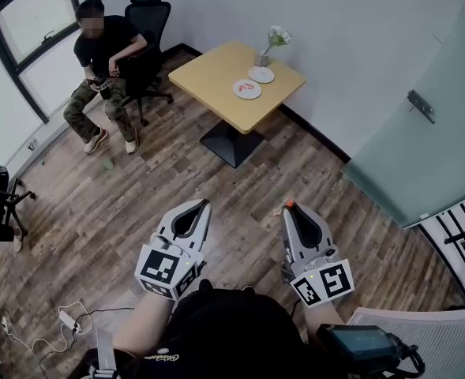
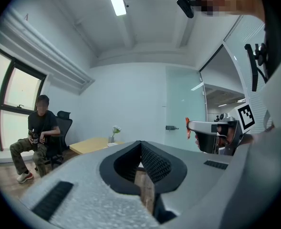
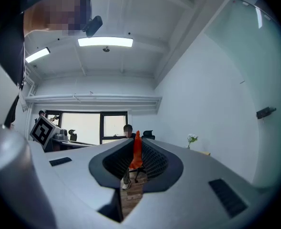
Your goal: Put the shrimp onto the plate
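Closest of all, at 6 o'clock in the head view: a dark shirt [image 1: 232, 330]. Just above it, toward 7 o'clock, the left tongs [image 1: 203, 204], tips pressed together on nothing, with only the wooden floor [image 1: 240, 212] showing through the hollow behind them in the left gripper view. Toward 5 o'clock, the right tongs [image 1: 289, 208], clamped on the shrimp [image 1: 289, 204]: orange, upright, poking out past the tips. In the right gripper view, the same shrimp [image 3: 136, 149] as a thin orange sliver pinched between the ribbed pads [image 3: 150, 159]. Held in the air above the floor, not yet on the plate.

Far off at 12 o'clock, well apart from both tongs: a yellow tabletop [image 1: 208, 69]. Near its 3 o'clock edge, the plate [image 1: 247, 90] with a red shape on it, too small to tell. Just beyond, a second plate [image 1: 261, 74], then a vase [image 1: 264, 58] with white flowers.

At 10 o'clock, a seated person [image 1: 102, 54] on a black office chair [image 1: 150, 10]. At 8 o'clock, a power strip [image 1: 66, 317] with white cables on the floor. At 3 o'clock, a frosted glass door [image 1: 421, 156].
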Available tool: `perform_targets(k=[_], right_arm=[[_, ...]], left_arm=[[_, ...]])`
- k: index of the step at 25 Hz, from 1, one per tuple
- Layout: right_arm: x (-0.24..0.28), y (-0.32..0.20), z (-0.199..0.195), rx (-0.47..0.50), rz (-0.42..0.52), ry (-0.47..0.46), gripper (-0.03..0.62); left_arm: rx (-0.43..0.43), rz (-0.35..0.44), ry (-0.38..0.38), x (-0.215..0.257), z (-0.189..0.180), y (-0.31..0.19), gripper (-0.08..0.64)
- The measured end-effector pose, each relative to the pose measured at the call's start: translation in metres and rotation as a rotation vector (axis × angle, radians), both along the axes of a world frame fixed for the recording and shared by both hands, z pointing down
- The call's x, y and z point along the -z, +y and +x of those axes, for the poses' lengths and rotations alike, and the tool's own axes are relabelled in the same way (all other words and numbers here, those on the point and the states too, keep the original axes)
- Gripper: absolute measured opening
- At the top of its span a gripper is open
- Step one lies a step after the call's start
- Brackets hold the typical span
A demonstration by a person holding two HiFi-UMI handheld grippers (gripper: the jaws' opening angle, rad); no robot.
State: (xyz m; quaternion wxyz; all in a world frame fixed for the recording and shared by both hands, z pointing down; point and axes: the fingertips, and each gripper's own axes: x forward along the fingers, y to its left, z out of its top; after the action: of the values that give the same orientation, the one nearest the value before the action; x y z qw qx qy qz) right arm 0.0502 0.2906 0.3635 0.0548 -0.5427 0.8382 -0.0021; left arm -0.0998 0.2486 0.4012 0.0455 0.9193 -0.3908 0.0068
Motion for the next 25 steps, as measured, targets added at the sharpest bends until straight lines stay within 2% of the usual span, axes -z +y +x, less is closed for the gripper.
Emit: perform_targets(k=[11,25], right_arm=[[-0.005,0.007,-0.001,0.016,-0.002,0.018,0.051],[-0.007,0.027,0.047,0.071,0.004,0.040,0.051]], left_arm=[[0.023,-0.009,0.006,-0.004,-0.001,0.007,0.003],[0.066,-0.002,0.010,-0.007,0.050,0.037,0.003]])
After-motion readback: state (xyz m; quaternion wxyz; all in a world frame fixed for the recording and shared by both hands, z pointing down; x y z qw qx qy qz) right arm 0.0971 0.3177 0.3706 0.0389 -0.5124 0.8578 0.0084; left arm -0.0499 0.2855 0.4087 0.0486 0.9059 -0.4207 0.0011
